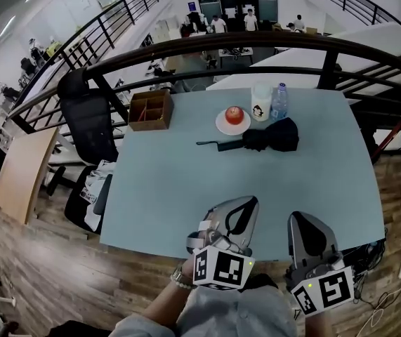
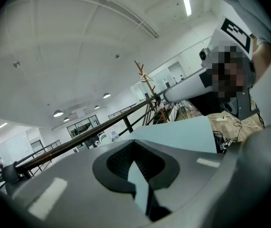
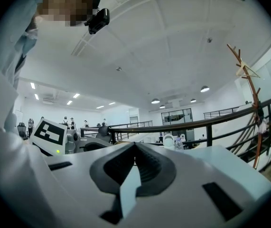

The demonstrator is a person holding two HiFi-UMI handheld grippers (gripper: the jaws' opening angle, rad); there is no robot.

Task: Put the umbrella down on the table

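The black folded umbrella [image 1: 272, 135] lies flat on the far part of the pale blue table [image 1: 186, 188], its thin handle pointing left. Both grippers hover over the table's near edge, well short of the umbrella. My left gripper [image 1: 248, 202] is shut with nothing between its jaws; in the left gripper view the left gripper [image 2: 134, 145] shows its tips meeting over bare table. My right gripper [image 1: 300, 217] stands beside it, also shut and empty; the right gripper [image 3: 135, 146] has its jaws touching in its own view.
Behind the umbrella stand a white plate with a red apple [image 1: 234, 116], a white cup [image 1: 260, 102] and a water bottle [image 1: 279, 101]. A wooden box [image 1: 151, 110] sits at the table's far left corner. A black chair [image 1: 88, 121] is to the left, a dark railing [image 1: 256, 44] beyond.
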